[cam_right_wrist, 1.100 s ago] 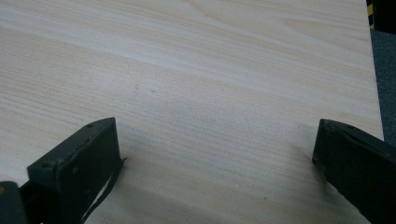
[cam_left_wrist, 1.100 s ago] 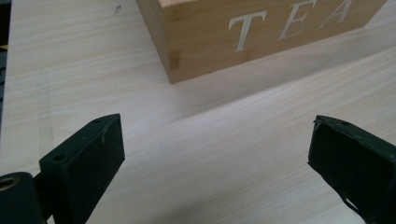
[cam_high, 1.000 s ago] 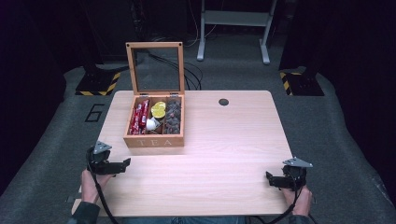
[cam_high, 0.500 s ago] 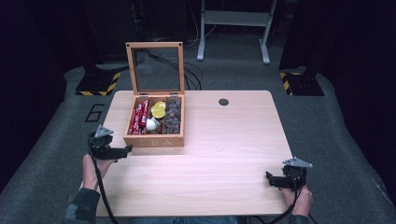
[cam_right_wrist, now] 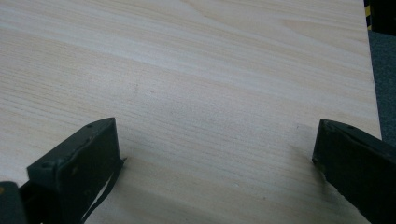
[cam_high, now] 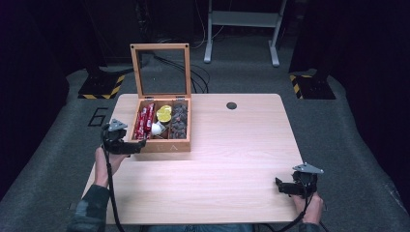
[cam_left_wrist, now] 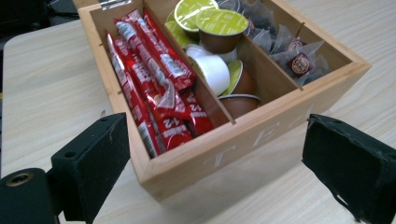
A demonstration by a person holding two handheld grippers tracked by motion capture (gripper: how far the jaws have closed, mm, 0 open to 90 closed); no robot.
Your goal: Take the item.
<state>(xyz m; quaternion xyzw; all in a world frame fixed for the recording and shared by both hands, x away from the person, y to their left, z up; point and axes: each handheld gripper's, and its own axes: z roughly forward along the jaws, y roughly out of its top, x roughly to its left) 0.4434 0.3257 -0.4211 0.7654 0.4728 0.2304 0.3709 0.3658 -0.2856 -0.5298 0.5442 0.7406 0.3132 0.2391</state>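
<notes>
1. The left hand-held gripper (cam_high: 138, 146) hovers with its jaws wide apart and nothing between them; they have just been closing slightly.
2. The right hand-held gripper (cam_high: 279, 185) sits low, jaws spread, holding nothing.

An open wooden tea box (cam_high: 164, 145), lid upright, holds red sachets (cam_left_wrist: 154, 88), capsules (cam_left_wrist: 219, 28) and teabags (cam_left_wrist: 299, 56).

In the left gripper view, the wooden box (cam_left_wrist: 224, 140) is cut off by the top edge, so its lid is hidden. The lower pods (cam_left_wrist: 233, 88) are partly covered by others. In the high view, the lettering on the box front is too small to be read, and the forearms are cropped at the bottom.
</notes>
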